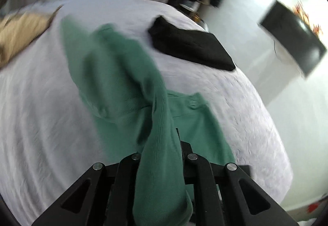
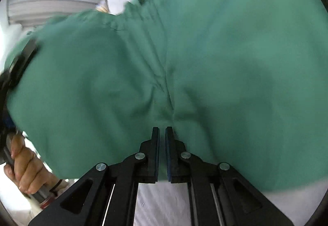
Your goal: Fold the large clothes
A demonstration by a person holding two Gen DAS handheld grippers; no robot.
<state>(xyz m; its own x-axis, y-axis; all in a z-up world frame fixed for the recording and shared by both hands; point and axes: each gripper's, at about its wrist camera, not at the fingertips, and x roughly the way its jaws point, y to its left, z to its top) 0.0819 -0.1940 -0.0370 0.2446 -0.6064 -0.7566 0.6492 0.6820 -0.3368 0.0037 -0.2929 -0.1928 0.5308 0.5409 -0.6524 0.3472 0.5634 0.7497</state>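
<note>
White bedding (image 1: 51, 102) carries the green garment (image 1: 114, 65), its long axis running from the left gripper (image 1: 162, 154) toward the far left. That gripper pinches a bunched end; the right gripper (image 2: 162, 154), nearly closed, nips the cloth's near edge.

The green garment (image 1: 131, 74) is matt ribbed knit cloth, the bedspread (image 1: 235, 90) white crinkled fabric, the folded black garment (image 1: 190, 45) matt.

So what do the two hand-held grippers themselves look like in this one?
Both are matte black, with angular linkage arms joined by round silver pins. The right hand-held gripper has blue pads on its fingers' inner faces. The left hand-held gripper is the same build; cloth hides its pads.
</note>
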